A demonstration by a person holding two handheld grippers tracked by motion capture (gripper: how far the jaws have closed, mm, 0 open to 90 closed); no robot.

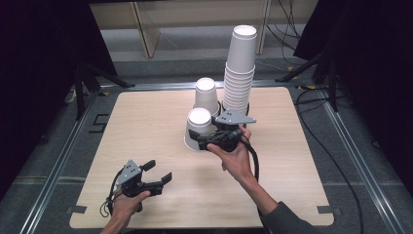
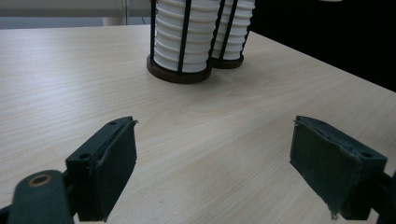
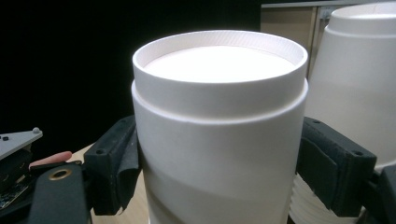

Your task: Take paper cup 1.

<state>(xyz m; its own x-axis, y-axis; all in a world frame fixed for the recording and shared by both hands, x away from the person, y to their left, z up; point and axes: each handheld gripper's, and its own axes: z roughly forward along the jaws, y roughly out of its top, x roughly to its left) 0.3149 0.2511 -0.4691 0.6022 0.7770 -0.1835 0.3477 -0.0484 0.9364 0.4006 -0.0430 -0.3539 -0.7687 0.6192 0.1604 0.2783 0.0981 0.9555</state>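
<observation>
In the high view, the right gripper, held palm-up by a hand reaching in from five o'clock, clasped the near upside-down cup at table centre, with a second cup and the tall cup stack at one o'clock. The left gripper view showed the left gripper low over bare wood, jaws apart, holding nothing. In the right gripper view, both pads pressed the cup's sides.
</observation>
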